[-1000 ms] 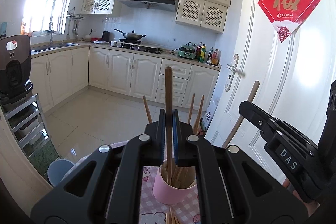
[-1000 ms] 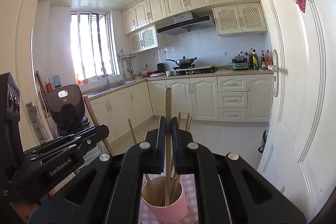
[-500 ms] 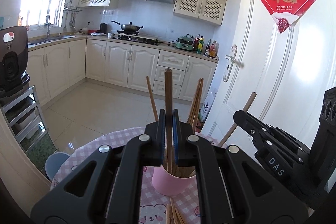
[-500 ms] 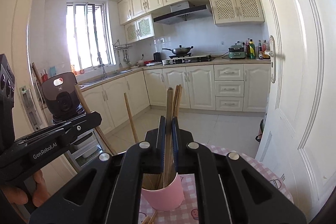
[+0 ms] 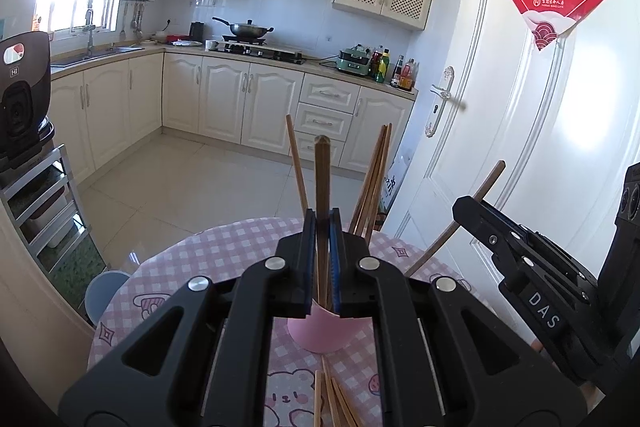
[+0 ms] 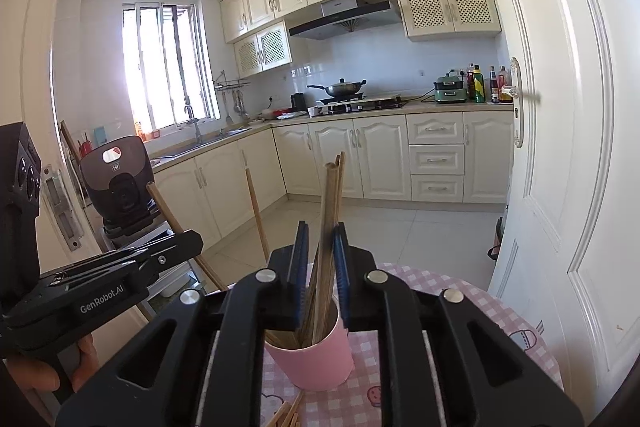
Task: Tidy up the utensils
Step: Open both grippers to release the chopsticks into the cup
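**chopsticks over the pink cup, one held, one let loose**

the left hand-held gripper (image 5: 322, 227) is clamped tight on a single wooden chopstick (image 5: 321, 179), which stands upright between the blue pads with its blunt top well above the fingertips and its lower end reaching down into the pink cup (image 5: 320, 333). the cup sits on the table (image 5: 208, 259), which wears a pink and white checked cloth with cartoon prints. several other chopsticks already stand in the cup, leaning out to either side of the held one.

the right hand-held gripper (image 6: 320, 247) hovers just over the same pink cup (image 6: 316, 359). its jaws have just been opening: a narrow gap shows on both sides of the pale chopstick (image 6: 329, 227) that stands between the pads, leaning a little to the right, its foot down inside the cup. the pads no longer press on it. from the left wrist view, this gripper appears at the right edge as a black body marked "das".

a small bundle of loose chopsticks (image 5: 334, 403) lies flat on the cloth just in front of the cup, towards the cameras. in the right wrist view the left gripper's side shows at the lower left, and fingers (image 6: 86, 363) of the person's hand wrap its handle.
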The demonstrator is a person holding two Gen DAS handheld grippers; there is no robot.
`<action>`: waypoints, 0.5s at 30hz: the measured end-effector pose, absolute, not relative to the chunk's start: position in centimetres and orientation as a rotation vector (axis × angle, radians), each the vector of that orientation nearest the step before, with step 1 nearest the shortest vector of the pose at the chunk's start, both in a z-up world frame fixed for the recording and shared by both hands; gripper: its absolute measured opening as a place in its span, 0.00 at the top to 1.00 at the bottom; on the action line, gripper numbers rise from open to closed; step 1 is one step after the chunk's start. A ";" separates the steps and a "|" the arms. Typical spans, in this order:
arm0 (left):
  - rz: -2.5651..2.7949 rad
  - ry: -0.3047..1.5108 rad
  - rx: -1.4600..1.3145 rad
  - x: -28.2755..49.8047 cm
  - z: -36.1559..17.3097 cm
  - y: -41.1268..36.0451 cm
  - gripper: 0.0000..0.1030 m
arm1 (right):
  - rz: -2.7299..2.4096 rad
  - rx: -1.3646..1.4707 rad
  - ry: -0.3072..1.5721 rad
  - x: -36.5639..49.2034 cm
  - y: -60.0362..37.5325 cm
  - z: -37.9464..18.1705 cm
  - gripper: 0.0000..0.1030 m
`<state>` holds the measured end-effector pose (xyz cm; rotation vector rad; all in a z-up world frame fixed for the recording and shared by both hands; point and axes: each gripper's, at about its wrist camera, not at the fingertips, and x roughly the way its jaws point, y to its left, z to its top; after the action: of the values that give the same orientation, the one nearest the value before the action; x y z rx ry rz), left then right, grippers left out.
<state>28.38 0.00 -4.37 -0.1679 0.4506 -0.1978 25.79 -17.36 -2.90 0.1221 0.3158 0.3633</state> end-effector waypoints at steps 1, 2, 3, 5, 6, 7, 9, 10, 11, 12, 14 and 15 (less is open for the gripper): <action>-0.196 0.453 -0.163 28.3 -4.3 0.0 0.93 | 0.366 0.123 0.317 25.7 -17.4 -2.9 0.80; -0.194 0.456 -0.160 28.2 -4.3 0.0 0.93 | 0.368 0.124 0.316 25.6 -17.4 -2.8 0.74; -0.193 0.462 -0.160 28.1 -4.3 0.1 0.93 | 0.367 0.125 0.313 25.3 -17.4 -2.8 0.67; -0.192 0.468 -0.166 28.0 -4.3 0.2 0.91 | 0.367 0.125 0.311 25.0 -17.5 -2.7 0.62; -0.186 0.469 -0.170 27.8 -4.2 0.3 0.84 | 0.368 0.125 0.310 24.8 -17.5 -2.6 0.59; -0.184 0.469 -0.173 27.6 -4.2 0.4 0.72 | 0.366 0.125 0.308 24.7 -17.6 -2.5 0.58; -0.174 0.459 -0.180 27.1 -4.0 0.7 0.48 | 0.363 0.128 0.305 24.5 -17.8 -2.3 0.57; -0.164 0.442 -0.178 26.7 -3.8 0.8 0.46 | 0.364 0.132 0.305 24.3 -17.9 -2.2 0.56; -0.164 0.436 -0.171 26.4 -3.7 0.8 0.46 | 0.365 0.136 0.305 24.1 -18.0 -2.1 0.56; -0.165 0.437 -0.164 26.2 -3.6 0.8 0.46 | 0.365 0.138 0.302 23.8 -18.0 -2.0 0.55; -0.158 0.436 -0.153 25.6 -3.4 0.8 0.44 | 0.367 0.139 0.300 23.4 -18.1 -1.9 0.55; -0.155 0.431 -0.147 25.3 -3.3 0.8 0.39 | 0.369 0.139 0.300 23.1 -18.1 -1.9 0.55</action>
<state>25.35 0.80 -3.26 -0.1474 0.4310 -0.1551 23.10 -18.14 -1.87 0.1390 0.2997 0.3694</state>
